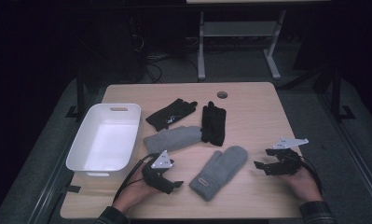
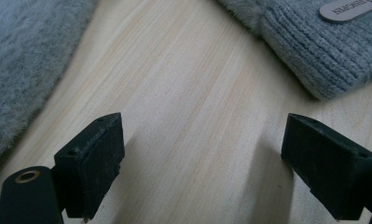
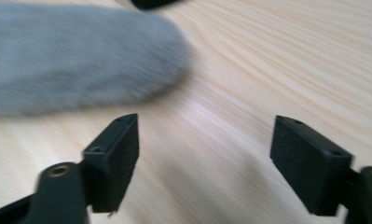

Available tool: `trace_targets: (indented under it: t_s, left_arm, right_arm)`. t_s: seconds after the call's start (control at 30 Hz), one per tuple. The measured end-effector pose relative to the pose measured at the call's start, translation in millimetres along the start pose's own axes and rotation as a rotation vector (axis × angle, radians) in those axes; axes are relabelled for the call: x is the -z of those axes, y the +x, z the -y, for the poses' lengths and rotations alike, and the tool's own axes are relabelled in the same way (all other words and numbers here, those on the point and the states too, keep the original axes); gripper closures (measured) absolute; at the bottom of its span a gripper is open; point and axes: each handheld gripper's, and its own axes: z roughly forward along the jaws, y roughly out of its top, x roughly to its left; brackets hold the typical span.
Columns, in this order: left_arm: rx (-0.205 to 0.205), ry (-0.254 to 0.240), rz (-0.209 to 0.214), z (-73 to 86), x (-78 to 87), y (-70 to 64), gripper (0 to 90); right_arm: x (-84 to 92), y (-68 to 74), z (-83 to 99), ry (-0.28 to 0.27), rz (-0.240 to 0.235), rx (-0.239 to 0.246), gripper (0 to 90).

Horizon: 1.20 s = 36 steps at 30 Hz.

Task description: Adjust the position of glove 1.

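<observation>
Grey wool marked the two mittens: one (image 1: 219,171) lay at the lower middle of the high view, between the left tongs (image 1: 174,185) and the right tongs (image 1: 260,167), its cuff toward the bottom edge; the other (image 1: 173,138) lay just above it, near the centre. Two black gloves (image 1: 171,114) (image 1: 213,123) sat above those. A white tub (image 1: 105,138) stood at the left of the pale wooden table (image 1: 253,112). Both tongs gaped wide with nothing between them, low over bare wood. In the left gripper view the ribbed cuff (image 2: 314,51) with its label filled the upper right.
</observation>
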Motion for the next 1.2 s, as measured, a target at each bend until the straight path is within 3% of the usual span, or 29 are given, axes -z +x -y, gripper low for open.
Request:
trace_targets:
  t_s: [0.03, 0.2, 0.3, 0.5, 0.53, 0.6, 0.63, 0.73, 0.77, 0.8, 0.87, 0.97, 1.2]
  left_arm:
    - [0.000, 0.002, 0.000, 0.0, 0.1, 0.0, 12.2]
    - [0.006, 0.002, 0.001, 0.0, 0.1, -0.4, 12.2]
    - [-0.004, 0.008, 0.002, 0.0, 0.5, 0.4, 12.2]
    - [0.020, 0.023, -0.024, -5.8, 4.2, 1.2, 15.7]
    - [0.011, 0.019, -0.032, -8.2, 6.8, 2.9, 18.7]
    - [0.033, 0.006, -0.052, -14.5, 10.5, 5.0, 32.7]
    - [0.041, 0.014, -0.060, -18.1, 11.2, 5.9, 32.7]
    - [0.068, 0.025, -0.081, -28.5, 12.2, 8.6, 56.8]
    - [0.081, 0.030, -0.085, -32.2, 12.0, 9.5, 73.0]
    - [0.088, 0.039, -0.096, -36.3, 11.7, 10.5, 73.0]
    - [0.100, 0.054, -0.108, -45.2, 11.2, 13.9, 89.2]
    - [0.116, 0.080, -0.132, -58.8, 9.4, 21.7, 89.3]
    - [0.155, 0.051, -0.205, -76.2, 7.4, 48.5, 89.4]
  right_arm:
    - [-0.9, -6.2, 4.7, -0.006, 0.018, -0.013, 17.4]
    - [-5.8, -13.6, 11.3, 0.008, 0.059, -0.021, 13.9]
    - [-7.6, -14.6, 13.9, 0.010, 0.056, -0.025, 13.0]
    - [-10.3, -12.0, 17.6, -0.010, 0.080, -0.007, 8.5]
    - [-10.3, -11.6, 17.6, -0.011, 0.083, -0.009, 8.5]
    - [-10.3, -11.2, 18.0, -0.014, 0.086, -0.012, 8.5]
    - [-10.3, -11.2, 18.0, -0.014, 0.086, -0.012, 8.5]
    - [-10.3, -11.1, 17.9, -0.013, 0.086, -0.013, 8.5]
    - [-10.3, -11.1, 17.9, -0.013, 0.086, -0.014, 8.5]
    - [-10.3, -11.1, 17.9, -0.013, 0.086, -0.014, 8.5]
    - [-10.3, -11.2, 18.0, -0.014, 0.086, -0.013, 8.5]
    - [-10.3, -11.2, 18.0, -0.013, 0.086, -0.013, 8.5]
    - [-10.3, -11.1, 17.9, -0.013, 0.086, -0.014, 8.5]
